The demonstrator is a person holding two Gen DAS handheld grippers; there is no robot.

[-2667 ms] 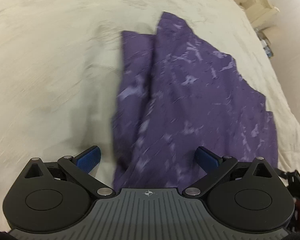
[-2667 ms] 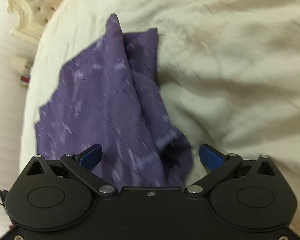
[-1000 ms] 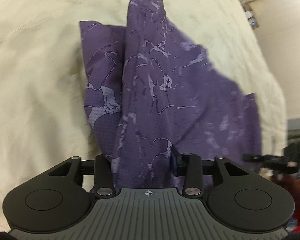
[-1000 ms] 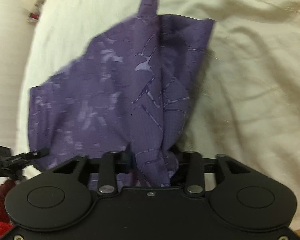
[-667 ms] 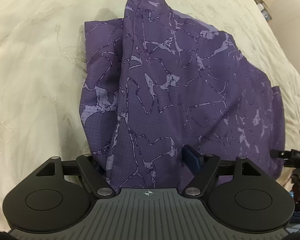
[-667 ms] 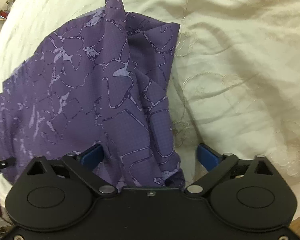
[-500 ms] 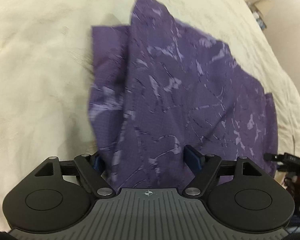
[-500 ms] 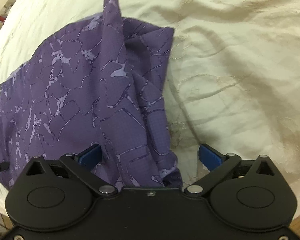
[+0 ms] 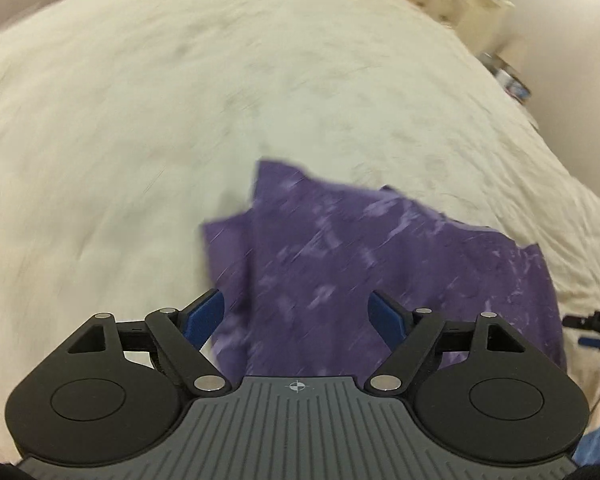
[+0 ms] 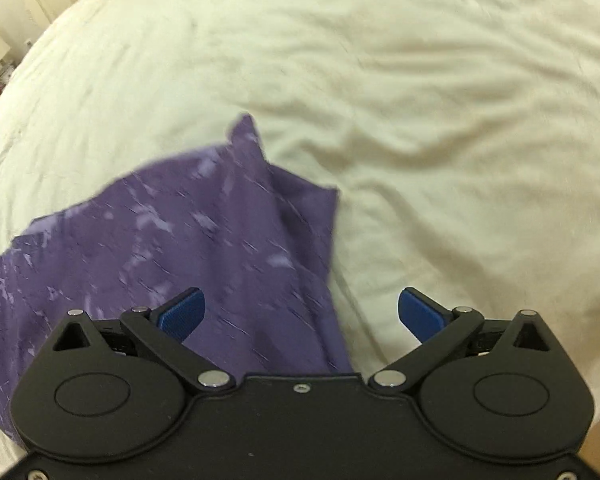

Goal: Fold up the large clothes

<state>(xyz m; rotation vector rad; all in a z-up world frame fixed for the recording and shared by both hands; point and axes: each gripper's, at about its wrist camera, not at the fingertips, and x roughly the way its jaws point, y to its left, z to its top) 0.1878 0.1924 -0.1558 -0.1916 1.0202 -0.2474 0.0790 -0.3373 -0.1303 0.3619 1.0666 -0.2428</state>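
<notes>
The purple patterned garment (image 9: pixel 380 272), thin, limp and light, lies on the bed (image 9: pixel 140 120) below both released hand-held grippers (image 9: pixel 296 316) (image 10: pixel 300 312); grasp at a doubled edge.

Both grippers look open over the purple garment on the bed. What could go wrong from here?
1. The purple garment lies with a peaked corner sticking up and a layer bunched along one edge; the fold may set uneven.
2. Both views are motion-blurred, so a regrasp by the left gripper or right gripper could miss the hem.
3. The cream bedspread is wrinkled right beside the cloth; open jaws might pinch it too.
</notes>
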